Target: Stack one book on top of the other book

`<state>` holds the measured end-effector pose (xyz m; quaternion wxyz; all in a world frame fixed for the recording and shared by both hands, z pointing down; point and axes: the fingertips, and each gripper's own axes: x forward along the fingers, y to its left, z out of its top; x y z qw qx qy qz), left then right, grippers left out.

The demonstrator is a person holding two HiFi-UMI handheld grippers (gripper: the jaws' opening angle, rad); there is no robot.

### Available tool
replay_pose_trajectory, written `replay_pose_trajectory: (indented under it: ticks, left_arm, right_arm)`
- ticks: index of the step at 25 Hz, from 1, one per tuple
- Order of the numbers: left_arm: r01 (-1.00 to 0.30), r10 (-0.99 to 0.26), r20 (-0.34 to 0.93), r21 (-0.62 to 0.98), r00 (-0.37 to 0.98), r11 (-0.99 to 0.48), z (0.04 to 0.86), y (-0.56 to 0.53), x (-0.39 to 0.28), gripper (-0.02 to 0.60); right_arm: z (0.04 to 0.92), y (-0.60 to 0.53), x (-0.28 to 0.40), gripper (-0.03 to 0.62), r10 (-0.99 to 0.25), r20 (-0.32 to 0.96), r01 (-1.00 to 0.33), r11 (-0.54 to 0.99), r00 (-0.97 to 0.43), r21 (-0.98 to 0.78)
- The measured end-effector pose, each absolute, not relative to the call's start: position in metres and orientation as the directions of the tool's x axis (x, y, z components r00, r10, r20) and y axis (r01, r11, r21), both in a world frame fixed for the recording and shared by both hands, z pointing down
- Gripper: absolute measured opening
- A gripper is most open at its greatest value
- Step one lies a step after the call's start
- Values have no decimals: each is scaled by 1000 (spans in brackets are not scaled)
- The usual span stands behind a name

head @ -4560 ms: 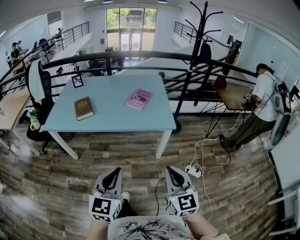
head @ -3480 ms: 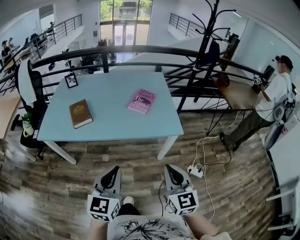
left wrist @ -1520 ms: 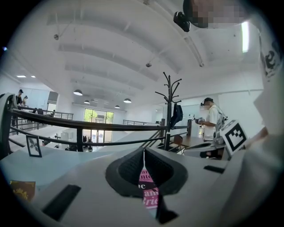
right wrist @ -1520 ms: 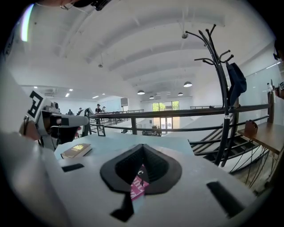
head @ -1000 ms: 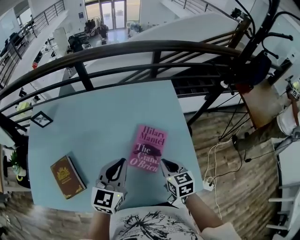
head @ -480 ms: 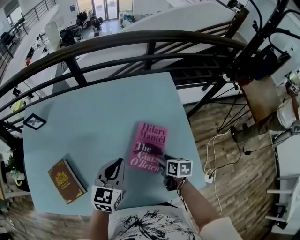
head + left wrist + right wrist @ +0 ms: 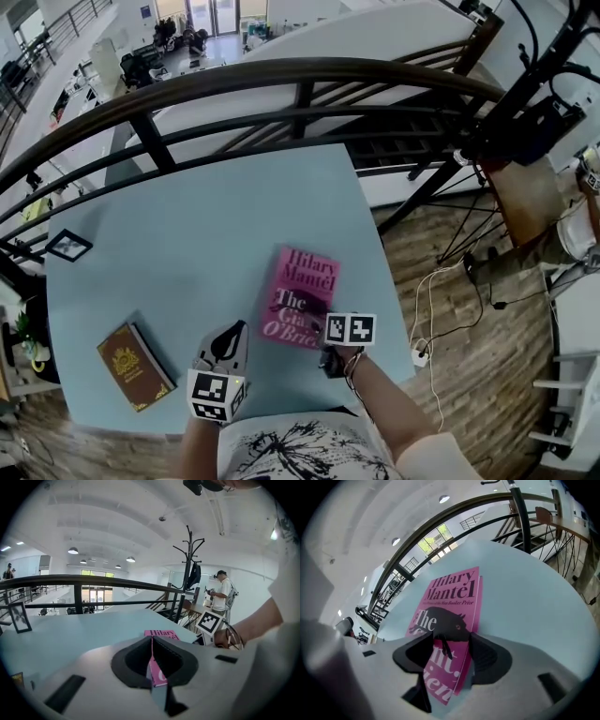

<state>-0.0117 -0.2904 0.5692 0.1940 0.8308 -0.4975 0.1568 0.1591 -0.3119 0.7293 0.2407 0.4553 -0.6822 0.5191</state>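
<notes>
Zero books stacked: right tongs (image 7: 451, 644) spread over near end of the pink book (image 7: 300, 292), left tongs (image 7: 151, 639) closed empty just left of it, brown book (image 7: 134, 366) further left; grab, lift, place pending.

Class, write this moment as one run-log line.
phase: pre-grasp | right gripper: jaws apart at pink book near edge | left gripper: jaws together, empty | brown book: unstacked, apart on table

The pink book (image 7: 452, 595) reads "Hilary Mantel", "Winner of the Man Booker Prize" and "The".
</notes>
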Motion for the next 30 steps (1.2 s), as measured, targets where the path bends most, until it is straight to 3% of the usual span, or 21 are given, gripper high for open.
replay_pose_trajectory:
  ticks: [4,10,15,16,18,20,30]
  left_arm:
    - [-885,-736,495,205,462,-418,585,-288,-13,11]
    - [-843,-553,637,384,537,-376,618,-271,7,12]
    - [-836,-447,708,421,546,-353,650,-263,22,14]
    - [-831,-423,718,436,552,-344,656,-261,26,34]
    - [-827,-378,737,467,560,-313,670,-256,34,171]
    - [-835,-343,763,475,548,-277,685,-251,39,209]
    - [-831,-227,804,496,549,-253,725,-243,64,227]
  right_arm:
    - [731,-310,158,226,-351,803,-867,56,-482,-496]
    - [728,-300,160,216,-311,804,-861,127,-506,-493]
    - [729,-280,161,218,-259,806,-846,204,-533,-493]
    - [729,-277,161,218,-250,805,-841,223,-538,-492]
    - [729,-270,160,219,-238,804,-834,254,-545,-490]
    - [730,-265,160,219,-232,803,-829,271,-550,-489]
    - [730,-258,160,222,-211,810,-821,319,-548,-473]
